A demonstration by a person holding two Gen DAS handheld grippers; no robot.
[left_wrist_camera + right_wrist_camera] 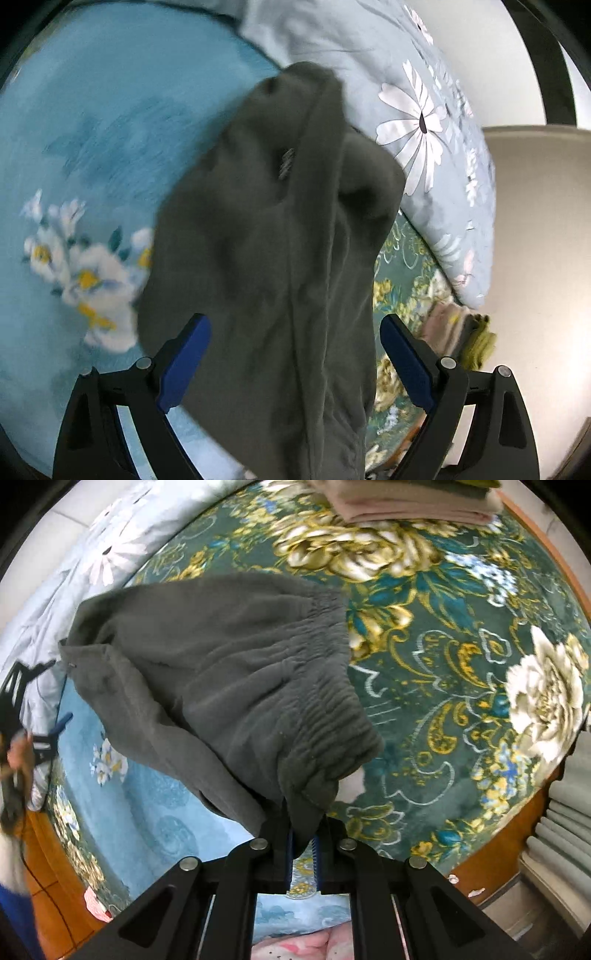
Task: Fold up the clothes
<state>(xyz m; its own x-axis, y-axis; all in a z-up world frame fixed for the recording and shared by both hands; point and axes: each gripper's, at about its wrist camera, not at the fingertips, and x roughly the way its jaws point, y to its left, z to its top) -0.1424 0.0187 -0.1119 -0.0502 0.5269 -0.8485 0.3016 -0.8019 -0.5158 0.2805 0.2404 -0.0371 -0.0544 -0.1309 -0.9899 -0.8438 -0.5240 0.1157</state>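
Right gripper points down over the bed, its 2 blue pads clamped on a bunched edge of the dark grey garment. The cloth hangs from that pinch and spreads up-left in the right wrist view, gathered elastic waistband toward the right side, over the green flowered blanket and the light blue sheet.

Left gripper: jaws wide apart, blue pads standing either side of the garment. The cloth passes between them w/o either pad pressing on it. View is blurred, esp. the blue sheet w/ white and yellow flowers at left.

A grey-blue quilt w/ white daisies lies bunched at the top right of the left wrist view. A stack of folded clothes, pinkish w/ a green piece on top, sits on the green blanket at the far edge. Wooden bed frame shows at lower right.
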